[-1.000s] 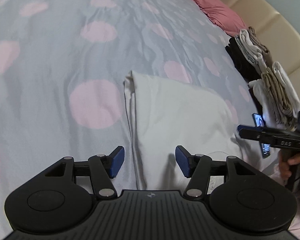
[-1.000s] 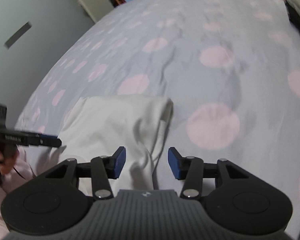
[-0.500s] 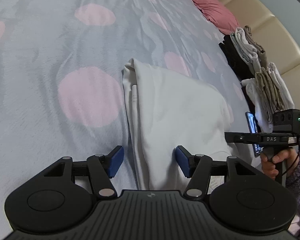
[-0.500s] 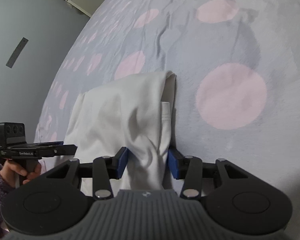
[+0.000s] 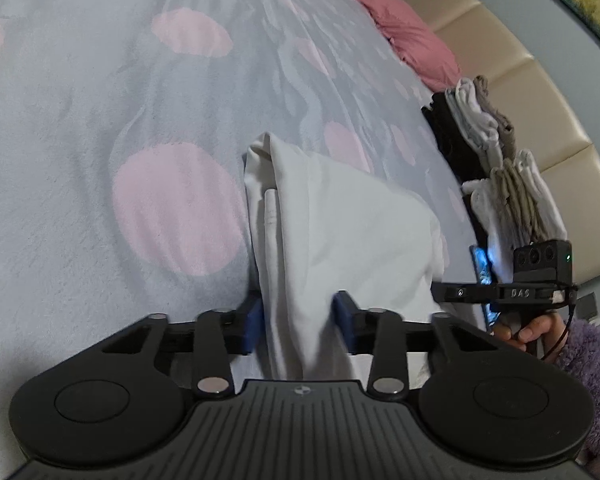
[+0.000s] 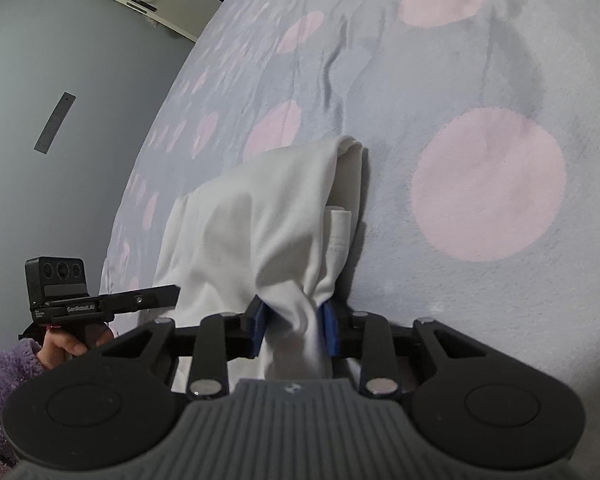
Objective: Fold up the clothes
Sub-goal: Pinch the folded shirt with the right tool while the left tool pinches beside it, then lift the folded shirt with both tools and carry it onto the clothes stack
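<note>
A white garment [image 5: 340, 232], folded into a long strip, lies on the grey bedspread with pink dots [image 5: 100, 100]. My left gripper [image 5: 298, 322] is at its near end, its blue pads pressed against both sides of the cloth and blurred. In the right wrist view the same garment [image 6: 252, 232] runs away from my right gripper [image 6: 293, 326], which is shut on a bunched corner of it. Each view shows the other gripper held in a hand with a purple fleece sleeve [image 5: 580, 344].
Stacks of folded white, beige and black clothes [image 5: 500, 168] stand along the right edge of the bed by a beige padded headboard [image 5: 540, 100]. A pink pillow [image 5: 408, 40] lies farther back. A lit phone [image 5: 482, 264] rests near the stacks. A grey wall [image 6: 60, 60] stands to the left.
Both grippers moved in onto the garment's ends. The right one closed on the cloth half a second ago and holds it bunched; the left pads have just narrowed onto the cloth.
</note>
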